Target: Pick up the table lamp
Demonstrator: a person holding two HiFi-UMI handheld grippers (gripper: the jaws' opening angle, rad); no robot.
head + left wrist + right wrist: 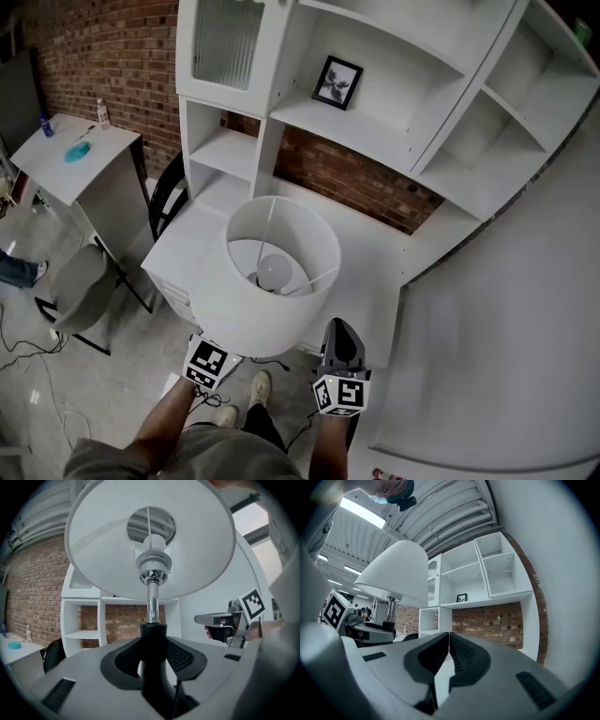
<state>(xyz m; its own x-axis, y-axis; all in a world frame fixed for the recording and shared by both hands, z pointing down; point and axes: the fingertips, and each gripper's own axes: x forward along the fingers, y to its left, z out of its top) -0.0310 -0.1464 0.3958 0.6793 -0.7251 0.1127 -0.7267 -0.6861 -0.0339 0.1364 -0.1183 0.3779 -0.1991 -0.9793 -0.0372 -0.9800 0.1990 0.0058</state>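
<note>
**Gripping the table lamp [272,272] by its stem – left gripper [152,654] clamped, right gripper [449,641] idle**

The left gripper's dark pads [126,660] press on both sides of the lamp's black neck [153,637], just under the chrome tube [152,603] that runs up into the white drum shade [150,541]. The lamp stands upright in that grasp. From the head view the open shade faces the camera, with the bulb [273,271] showing inside, and it overlaps the front edge of the white desk [375,281] and the floor before it. The lamp's base is hidden below the shade and the jaws, so no view shows whether it rests on anything.

The right gripper hangs just beside the lamp – its jaws are pressed together with nothing between them, and it points toward the white shelf unit [480,576]. A small framed picture [337,82] leans on one shelf, with a brick wall [103,47] behind the unit. To the left stand a small white table [84,173] and a grey chair [80,292]. The person's shoes [260,384] show on the floor between the two forearms.
</note>
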